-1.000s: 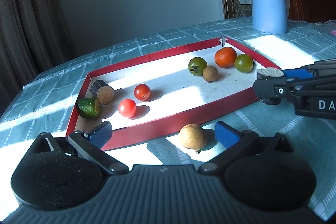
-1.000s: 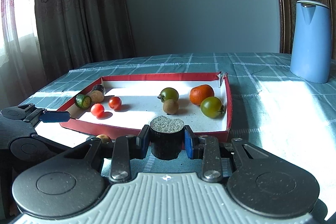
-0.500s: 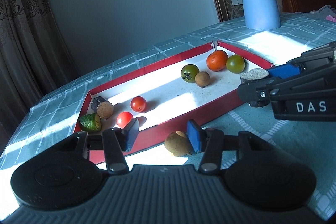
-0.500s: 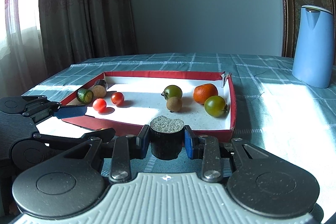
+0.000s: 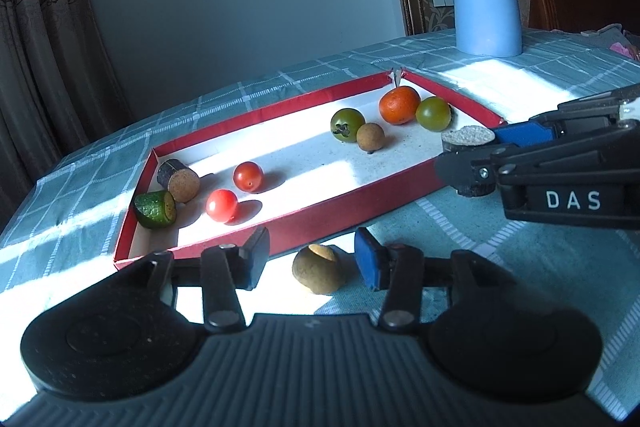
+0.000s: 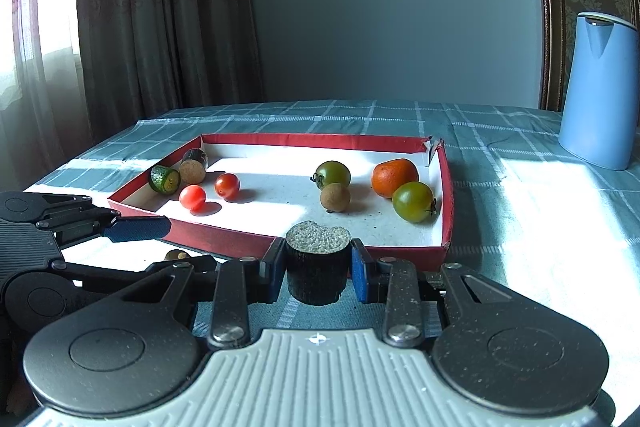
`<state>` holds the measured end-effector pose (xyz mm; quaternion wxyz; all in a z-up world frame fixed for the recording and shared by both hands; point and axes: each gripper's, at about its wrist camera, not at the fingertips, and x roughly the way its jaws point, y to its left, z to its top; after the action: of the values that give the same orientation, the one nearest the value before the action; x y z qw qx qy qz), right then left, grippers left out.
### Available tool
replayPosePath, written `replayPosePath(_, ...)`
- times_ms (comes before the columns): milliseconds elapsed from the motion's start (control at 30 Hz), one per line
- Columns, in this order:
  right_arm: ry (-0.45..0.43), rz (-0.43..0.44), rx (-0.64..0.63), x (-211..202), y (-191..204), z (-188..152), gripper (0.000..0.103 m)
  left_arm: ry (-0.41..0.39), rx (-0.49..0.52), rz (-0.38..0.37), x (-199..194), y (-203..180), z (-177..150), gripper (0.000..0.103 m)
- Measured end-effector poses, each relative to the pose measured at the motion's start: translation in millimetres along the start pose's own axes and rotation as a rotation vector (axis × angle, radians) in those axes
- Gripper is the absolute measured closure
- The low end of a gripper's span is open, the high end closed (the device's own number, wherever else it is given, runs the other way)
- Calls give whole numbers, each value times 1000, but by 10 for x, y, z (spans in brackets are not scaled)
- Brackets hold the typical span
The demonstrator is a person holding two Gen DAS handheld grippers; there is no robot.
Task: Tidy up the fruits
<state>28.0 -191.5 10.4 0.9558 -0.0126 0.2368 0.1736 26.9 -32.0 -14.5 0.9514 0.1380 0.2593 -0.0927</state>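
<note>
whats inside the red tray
Red tray: two red tomatoes, two green ones, an orange, a brown fruit, two cut pieces. Near wall hides the floor behind it.

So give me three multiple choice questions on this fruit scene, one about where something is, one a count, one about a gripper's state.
1. Where does the brown fruit between the left gripper's fingers lie?
A. in the tray
B. on the tablecloth outside the tray
C. beside the kettle

2. How many red tomatoes are in the tray?
A. one
B. two
C. four

3. What is the right gripper doing?
A. hanging open with nothing in it
B. shut on a dark cut piece
C. shut on an orange

Answers:
1 B: it sits on the tablecloth, in front of the tray's red wall.
2 B: one red tomato and a second lie near the left end.
3 B: both pads press the dark piece.
</note>
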Motion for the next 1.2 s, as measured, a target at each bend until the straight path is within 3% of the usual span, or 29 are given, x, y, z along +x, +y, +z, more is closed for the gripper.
replayPosePath(67,1,2,1,1,-1,-1,70,26,-5,-28,16,4,-6,77)
replayPosePath(333,0,2,-5,2,7,-5,70,24,1,-29,6,-15,-19,77)
replayPosePath(700,-24,7,-6,-31,13,0,70,-37,3,21,-83,-28,3,76)
replayPosePath(1100,-62,-11,18,-56,-11,25,70,-84,-62,46,-151,80,119,76)
replayPosePath(1200,-60,-16,28,-47,-33,24,70,-56,-94,32,-154,205,83,76)
